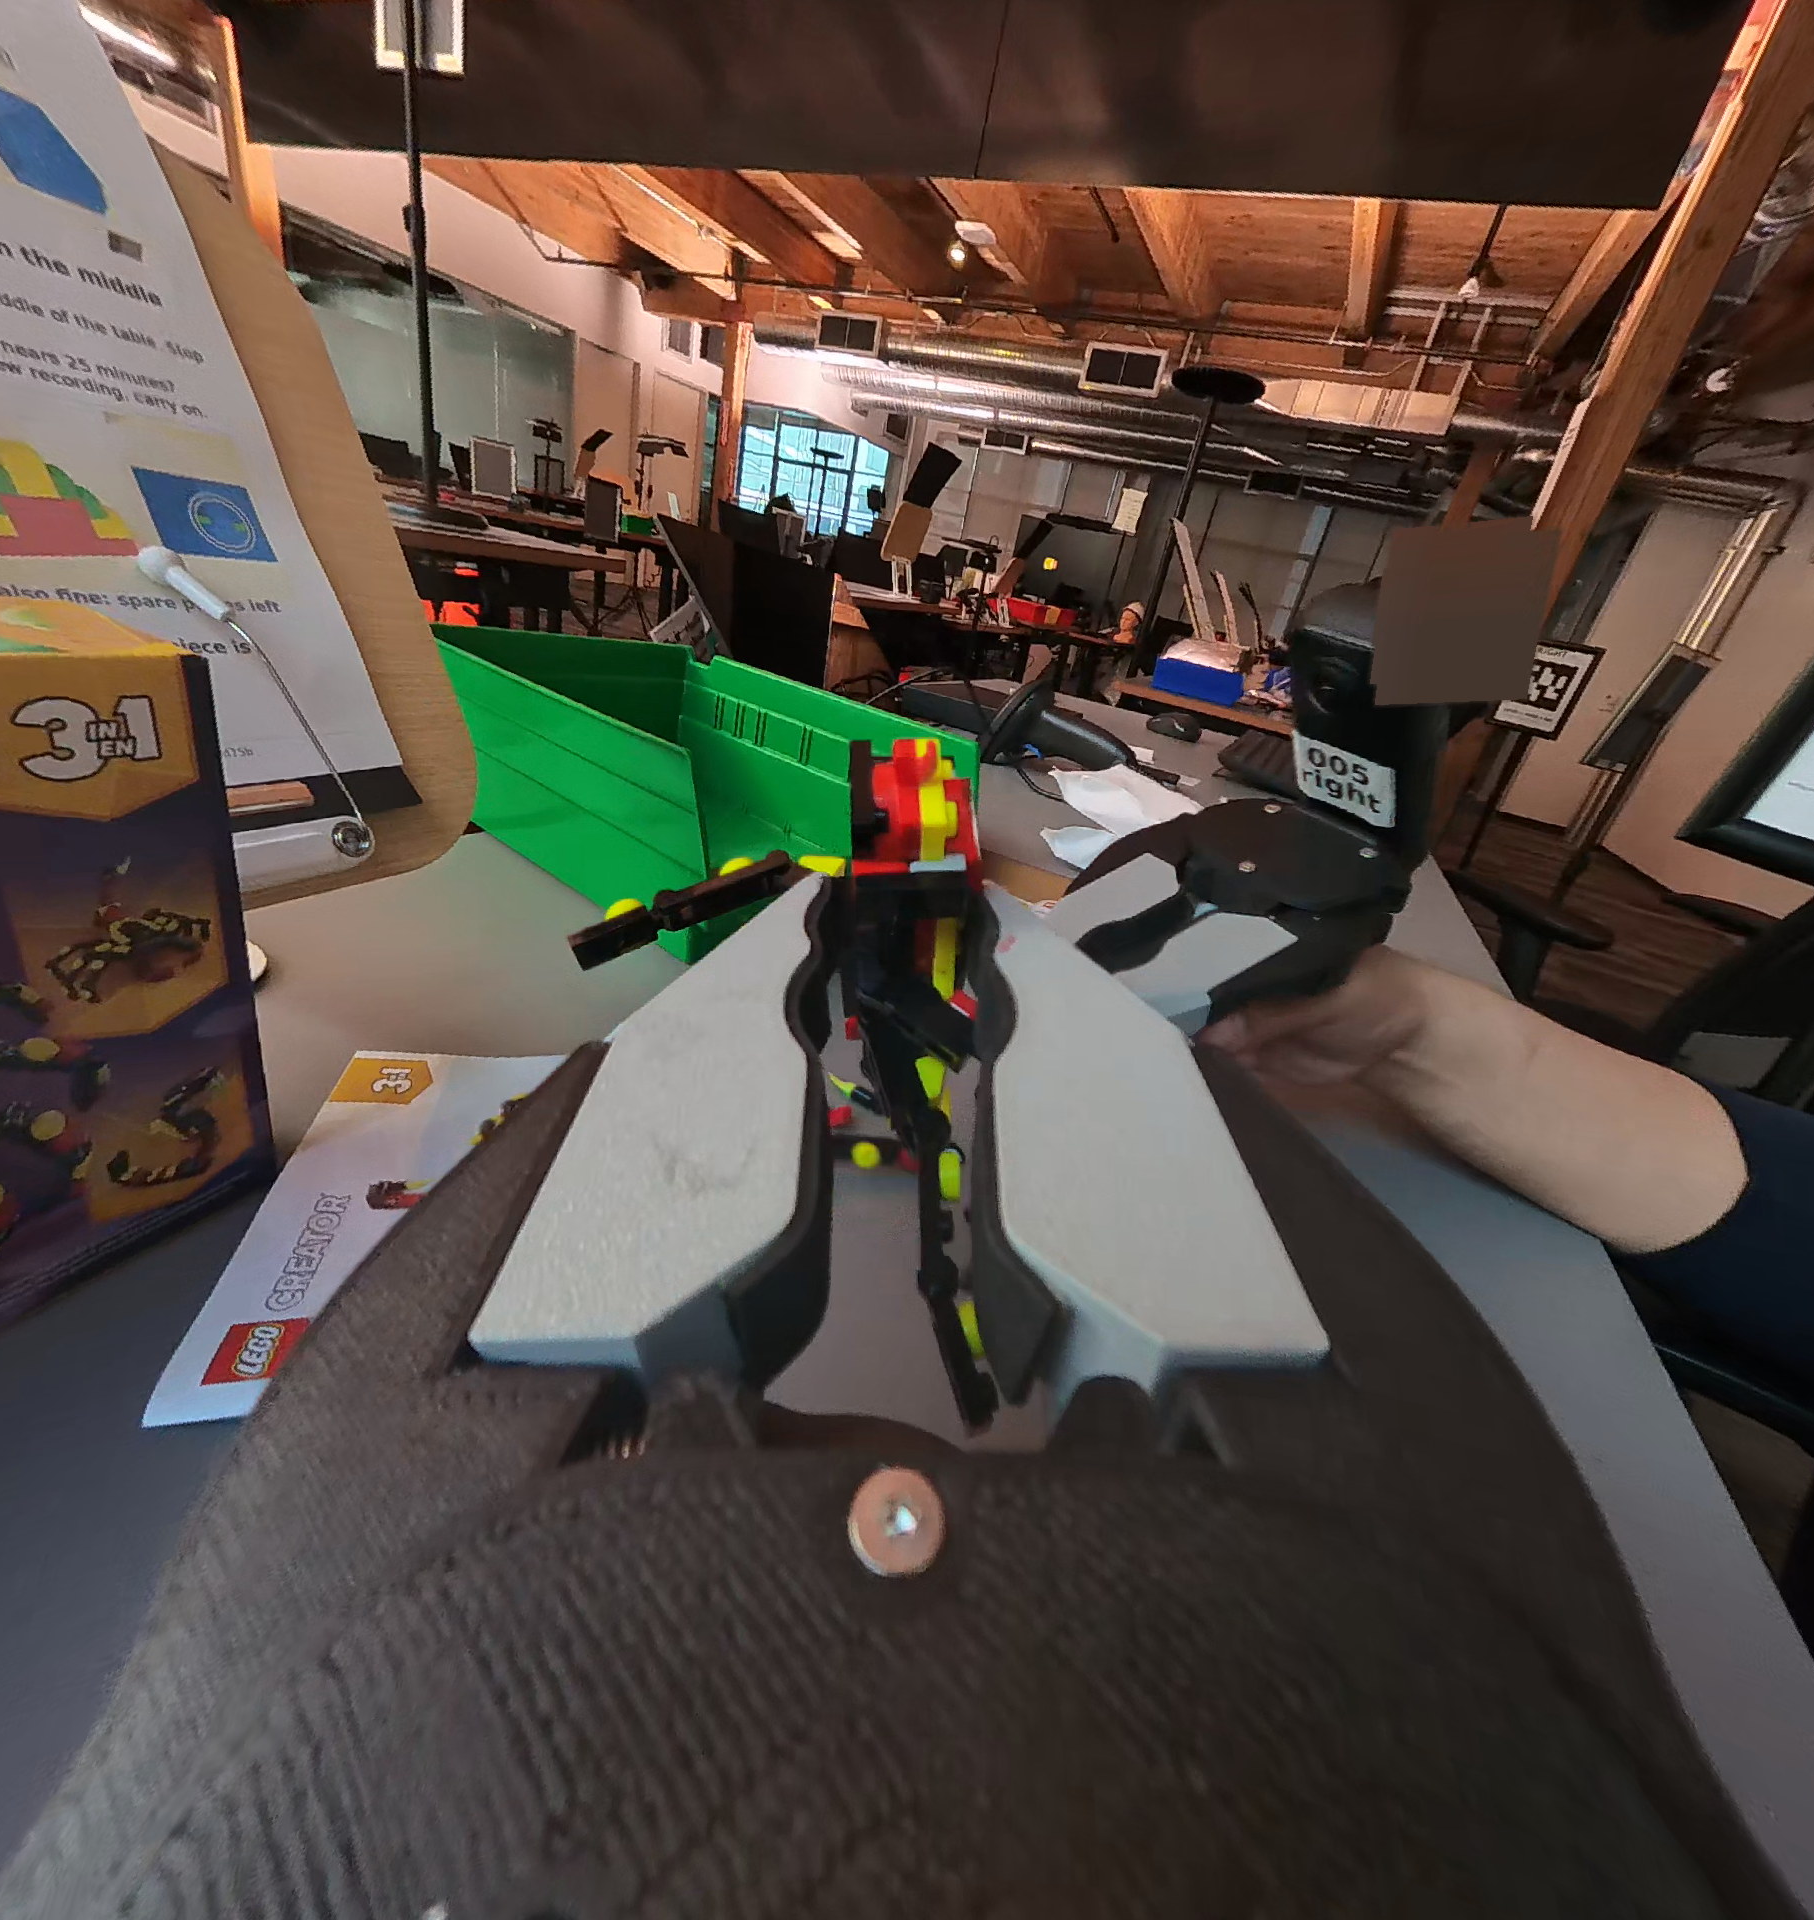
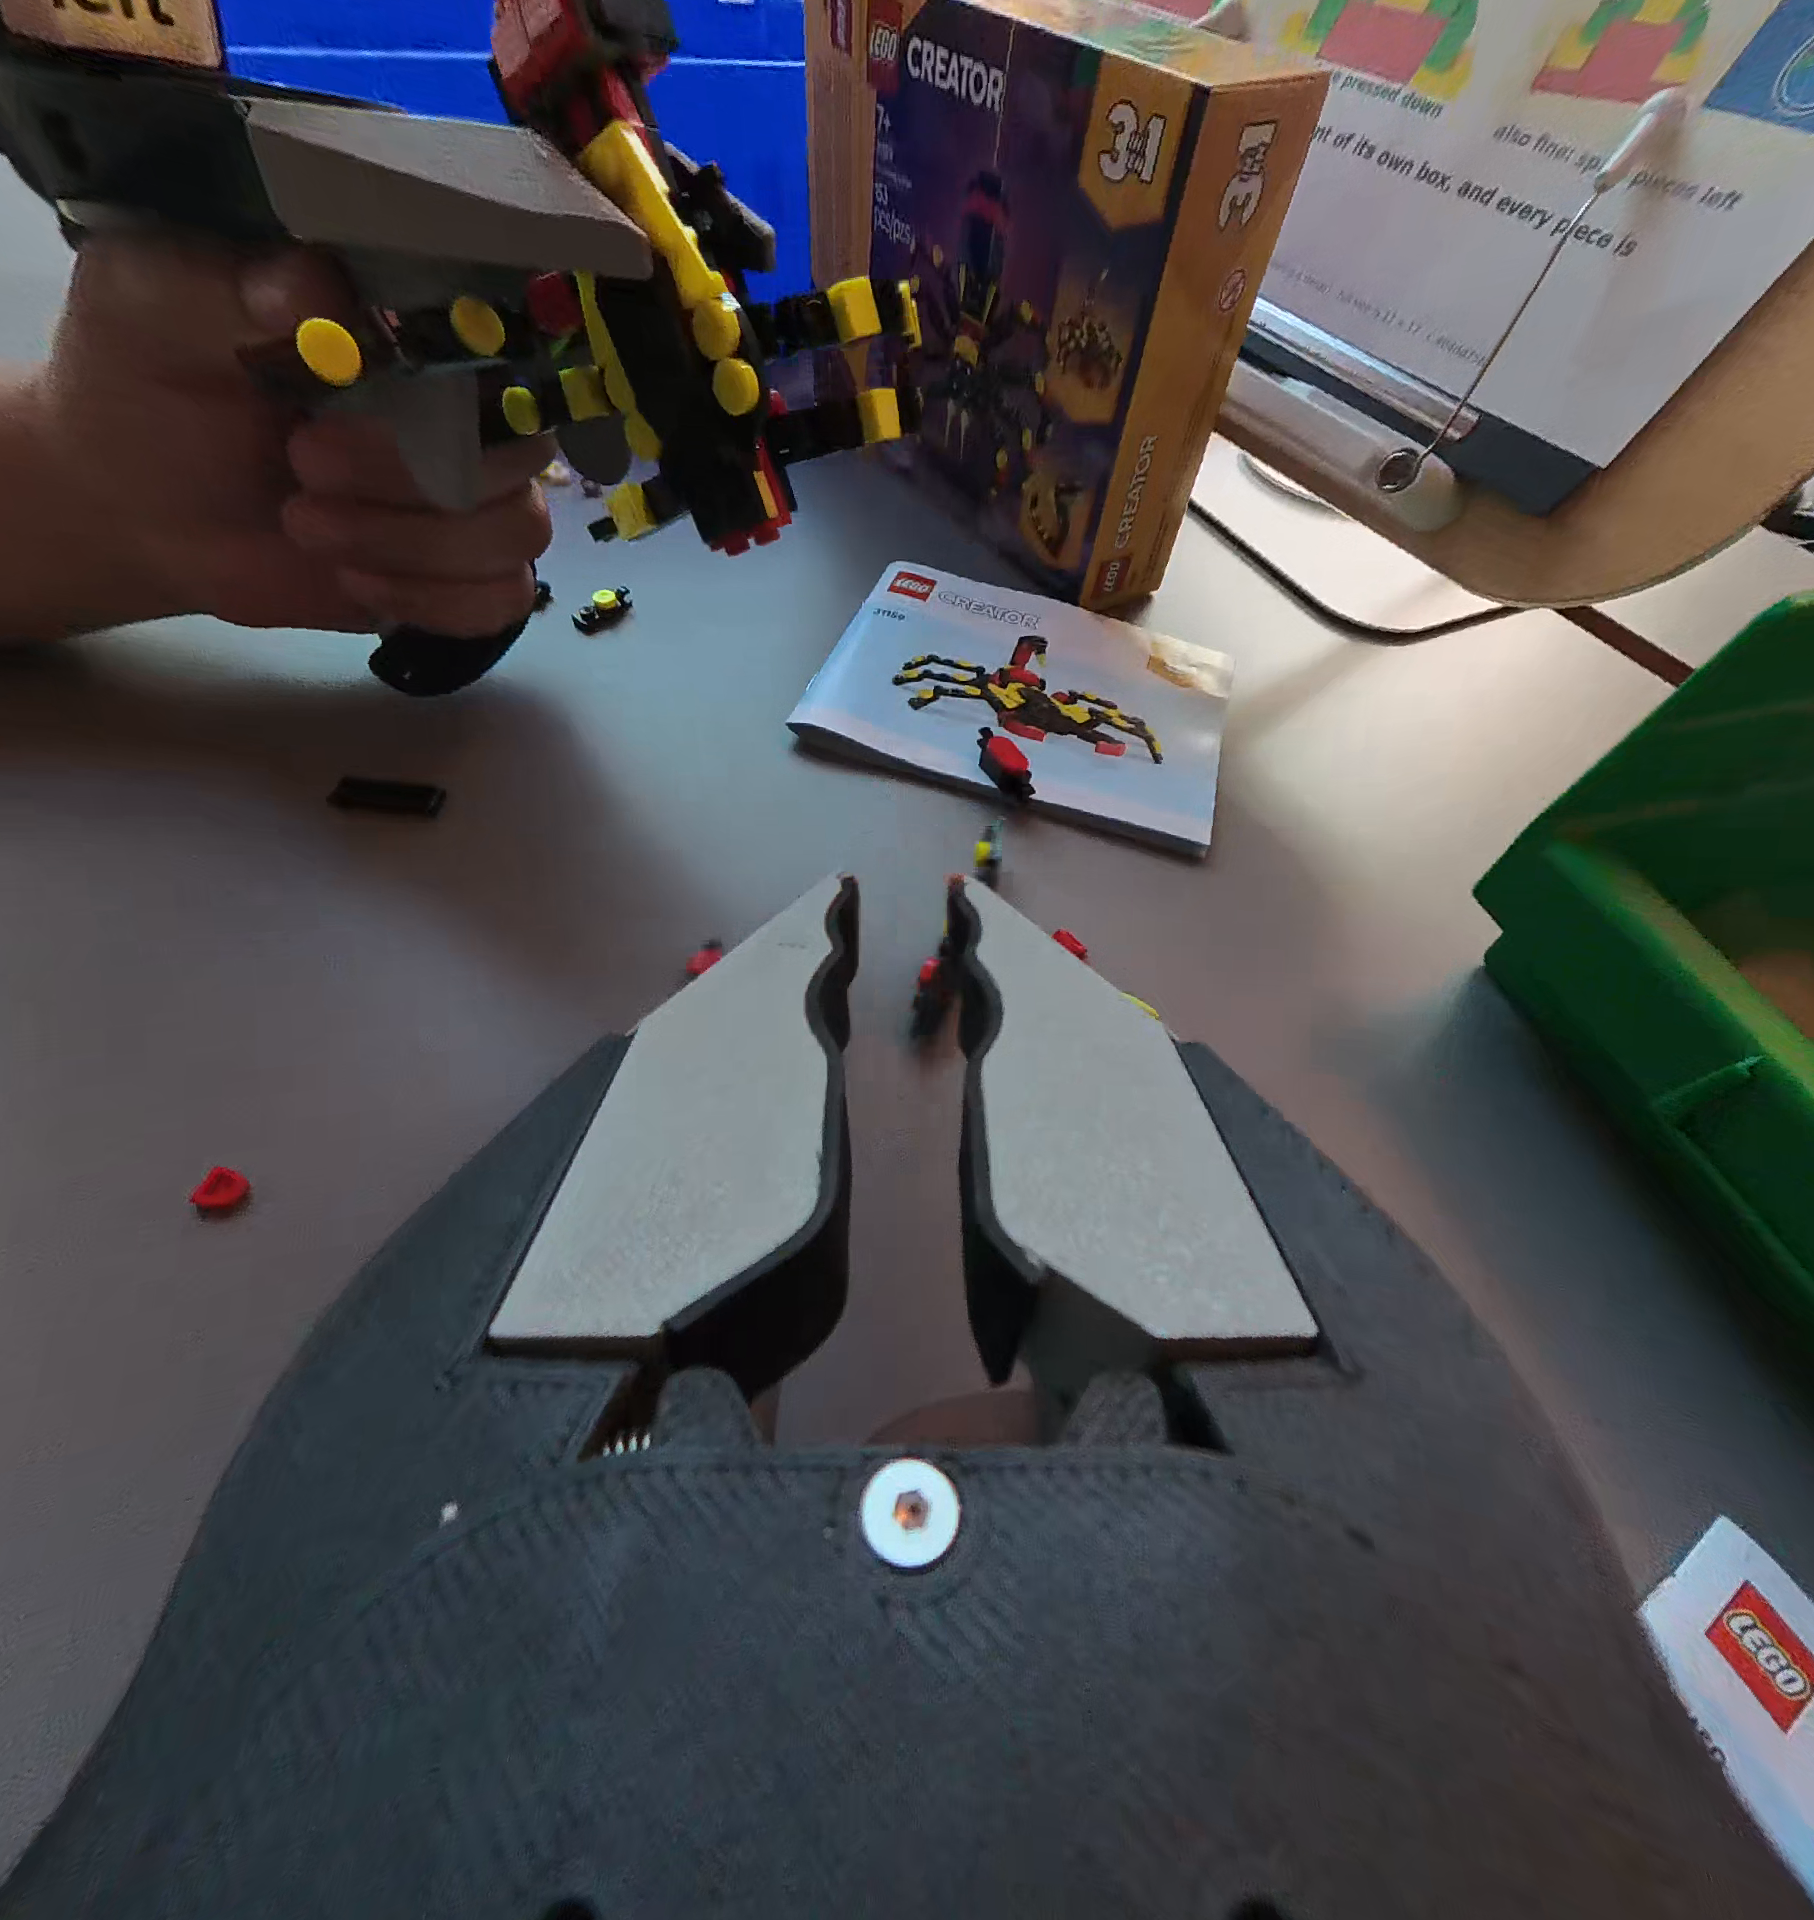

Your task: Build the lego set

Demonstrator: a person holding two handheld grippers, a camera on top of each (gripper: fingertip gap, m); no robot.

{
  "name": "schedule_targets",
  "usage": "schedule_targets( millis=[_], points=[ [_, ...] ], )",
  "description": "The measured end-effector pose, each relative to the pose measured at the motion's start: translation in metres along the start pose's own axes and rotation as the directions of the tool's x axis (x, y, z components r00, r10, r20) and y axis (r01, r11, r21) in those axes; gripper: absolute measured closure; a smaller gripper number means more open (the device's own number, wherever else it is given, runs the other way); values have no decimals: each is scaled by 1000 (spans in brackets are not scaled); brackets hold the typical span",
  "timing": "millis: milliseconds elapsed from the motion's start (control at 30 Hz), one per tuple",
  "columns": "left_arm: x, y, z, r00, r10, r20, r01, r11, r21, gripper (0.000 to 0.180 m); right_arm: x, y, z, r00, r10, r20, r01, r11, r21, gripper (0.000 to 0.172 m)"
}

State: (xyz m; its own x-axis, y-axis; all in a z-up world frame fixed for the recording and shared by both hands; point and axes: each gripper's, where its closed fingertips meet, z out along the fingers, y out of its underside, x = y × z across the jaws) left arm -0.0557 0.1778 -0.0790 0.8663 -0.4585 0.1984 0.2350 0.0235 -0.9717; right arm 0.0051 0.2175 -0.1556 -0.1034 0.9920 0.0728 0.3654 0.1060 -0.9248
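The left gripper (image 1: 903,935) is pinching a black, red and yellow brick model (image 1: 918,831), both pads pressing its body and holding it above the grey table (image 2: 570,987). One leg (image 1: 674,909) is sticking out leftward; the model's lower part is hiding between the fingers. The right gripper (image 2: 901,894) is hovering with jaws slightly apart; a small red and black piece (image 2: 929,992) is lying blurred beside its right pad, contact unclear. Loose red bits (image 2: 219,1190), a booklet (image 2: 1038,717), the set's box (image 2: 1069,291) and a green bin (image 2: 1713,883), cut off at the edge, are sitting around.
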Motion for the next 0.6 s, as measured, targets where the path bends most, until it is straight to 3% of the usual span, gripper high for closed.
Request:
schedule_targets(
  millis=[133,300,467,600],
  points=[
    [4,6,3,999,-17,-32,16,1000,-26,159,-4,-12,-2,1000,10,16,-11,998,68,154],
    [36,6,3,969,-84,-234,79,996,-28,159,-25,-37,-8,990,37,139,-66,974,216,149],
    [47,0,-1,952,-80,-297,84,996,0,159,-38,-54,-18,965,69,253,-147,942,301,147],
    [66,-2,-6,899,-125,-420,132,991,-11,159,-44,-64,-26,940,88,330,-208,914,349,149]
  ],
)
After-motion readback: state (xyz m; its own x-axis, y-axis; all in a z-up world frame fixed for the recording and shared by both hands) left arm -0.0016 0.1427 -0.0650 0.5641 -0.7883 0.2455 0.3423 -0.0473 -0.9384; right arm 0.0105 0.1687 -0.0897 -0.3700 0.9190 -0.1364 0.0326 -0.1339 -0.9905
